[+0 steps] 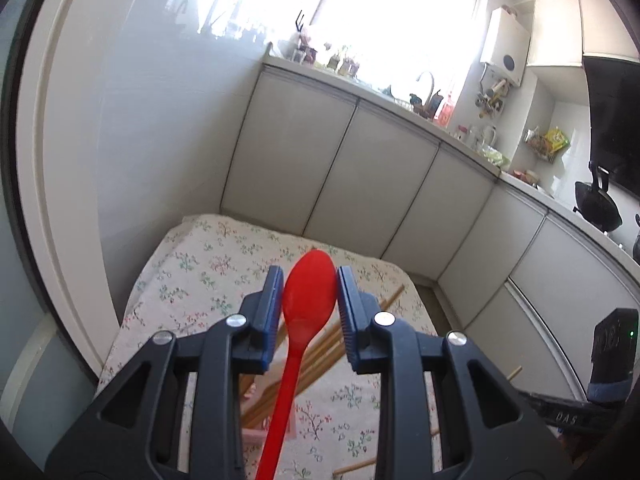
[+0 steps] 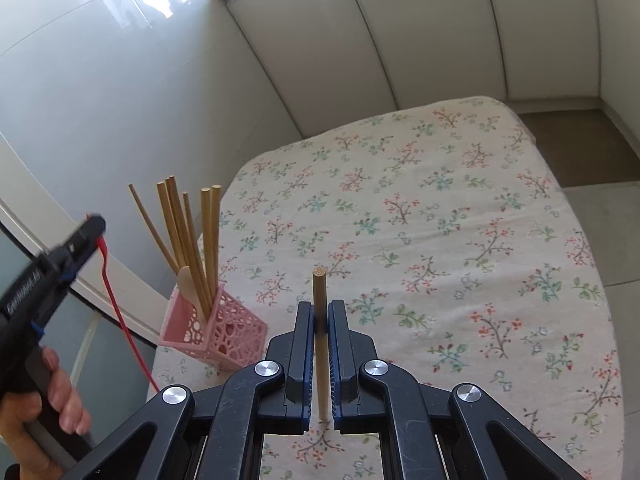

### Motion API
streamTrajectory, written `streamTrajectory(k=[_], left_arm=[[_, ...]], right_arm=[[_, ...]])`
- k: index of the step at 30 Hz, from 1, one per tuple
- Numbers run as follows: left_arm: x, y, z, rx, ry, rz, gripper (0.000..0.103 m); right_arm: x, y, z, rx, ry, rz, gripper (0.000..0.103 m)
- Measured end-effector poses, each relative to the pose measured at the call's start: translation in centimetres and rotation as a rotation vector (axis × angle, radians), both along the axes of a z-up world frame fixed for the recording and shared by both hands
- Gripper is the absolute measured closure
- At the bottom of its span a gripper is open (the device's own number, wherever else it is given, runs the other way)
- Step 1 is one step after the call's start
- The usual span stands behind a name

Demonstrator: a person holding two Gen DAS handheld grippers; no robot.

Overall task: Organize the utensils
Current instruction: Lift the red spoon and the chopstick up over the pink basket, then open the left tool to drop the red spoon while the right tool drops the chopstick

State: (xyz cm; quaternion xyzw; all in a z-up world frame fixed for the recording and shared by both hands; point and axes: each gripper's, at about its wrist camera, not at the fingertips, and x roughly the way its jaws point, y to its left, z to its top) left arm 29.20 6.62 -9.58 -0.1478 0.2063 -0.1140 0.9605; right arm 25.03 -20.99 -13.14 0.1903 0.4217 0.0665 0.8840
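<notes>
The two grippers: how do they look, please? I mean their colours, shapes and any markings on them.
Both the left gripper and the right gripper have black plastic arms with triangular cut-outs, round silver rivets and blue ribbed pads. Seen from the right wrist, the left one has a black pistol-style body with white lettering, too blurred to read. No sleeve is visible on the hand.

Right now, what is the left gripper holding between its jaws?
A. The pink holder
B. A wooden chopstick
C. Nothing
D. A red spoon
D: in the left wrist view the left gripper has its jaws closed on the bowl of the red spoon, whose handle runs back toward the camera; the chopstick is in the right gripper instead.
</notes>
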Motion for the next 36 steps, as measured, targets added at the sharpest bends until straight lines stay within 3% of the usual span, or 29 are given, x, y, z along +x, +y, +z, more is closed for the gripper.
streamTrajectory(k=[4,7,15,20,23,25,30,33,36], left_arm=[[0.8,-0.3,0.7,0.028,-0.142,0.015,0.074],[1.9,-0.2,0.1,0.02,-0.195,-0.012,0.074],[3.4,0.2,-2.8,0.08,-0.164,-0.039,0.074],[2.8,0.8,-3.2,0.073,-0.105,-0.067,0.071],[2.4,1.1,-2.9,0.067,-0.054,-0.051,0.06],[2.1,1.1,-2.6,0.074,0.0,-0.049,0.05],[0.2,0.7,-2.0,0.139,0.141,-0.004,0.037],[-1.8,1.6,-2.2,0.108,0.246,0.057,0.022],[-3.0,2.5,-3.3,0.1,0.35,0.097,0.019]], right_arm=[[0.5,0.4,-0.2,-0.001,-0.003,0.007,0.098],[0.8,0.4,-0.4,-0.002,-0.002,0.011,0.098],[1.0,0.1,-0.6,0.003,0.004,0.014,0.098],[0.9,0.3,-0.4,0.005,0.002,0.017,0.098],[0.6,0.6,0.1,0.01,-0.014,0.02,0.098],[0.4,0.8,0.6,0.016,-0.03,0.023,0.098],[-0.2,1.4,2.9,0.026,-0.096,0.028,0.098],[-0.5,2.0,4.6,0.017,-0.149,0.035,0.098],[-0.8,2.7,6.0,0.034,-0.194,0.042,0.098]])
